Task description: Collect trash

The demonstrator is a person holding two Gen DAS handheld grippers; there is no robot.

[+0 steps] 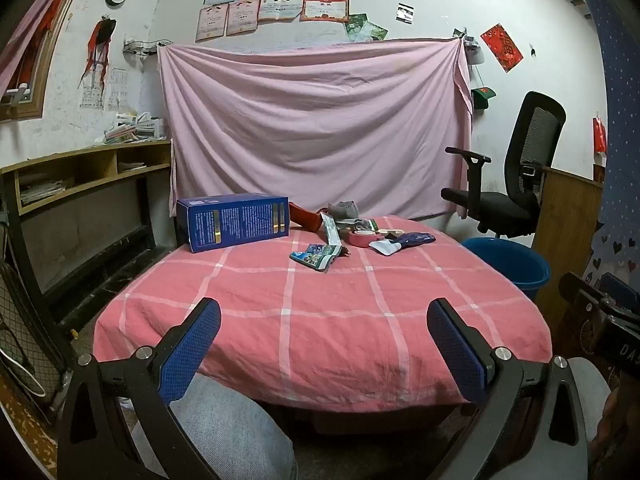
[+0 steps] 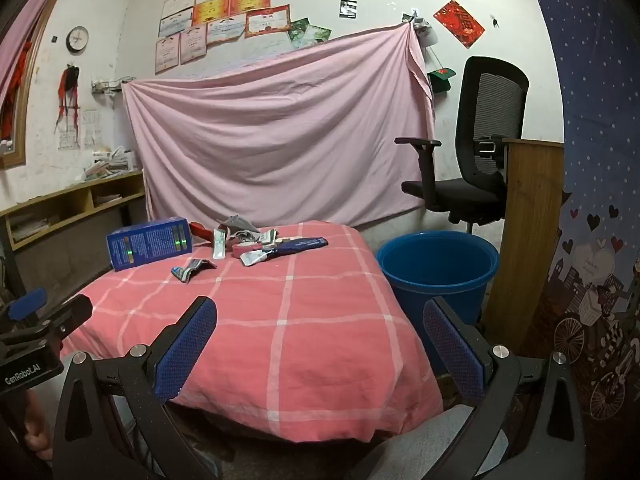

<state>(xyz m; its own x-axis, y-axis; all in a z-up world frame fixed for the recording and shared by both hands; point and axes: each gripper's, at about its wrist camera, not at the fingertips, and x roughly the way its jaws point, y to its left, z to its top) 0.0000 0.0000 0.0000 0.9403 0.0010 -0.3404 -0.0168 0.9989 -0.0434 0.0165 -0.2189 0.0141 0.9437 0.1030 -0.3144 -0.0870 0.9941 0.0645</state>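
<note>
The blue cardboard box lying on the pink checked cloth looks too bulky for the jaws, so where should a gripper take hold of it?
Probably across the short end of the blue cardboard box, coming from the near side with the left gripper, whose jaws stand wide open. The box lies flat on its long side, so its length looks too wide; the narrower end facing left seems the likelier fit.
</note>
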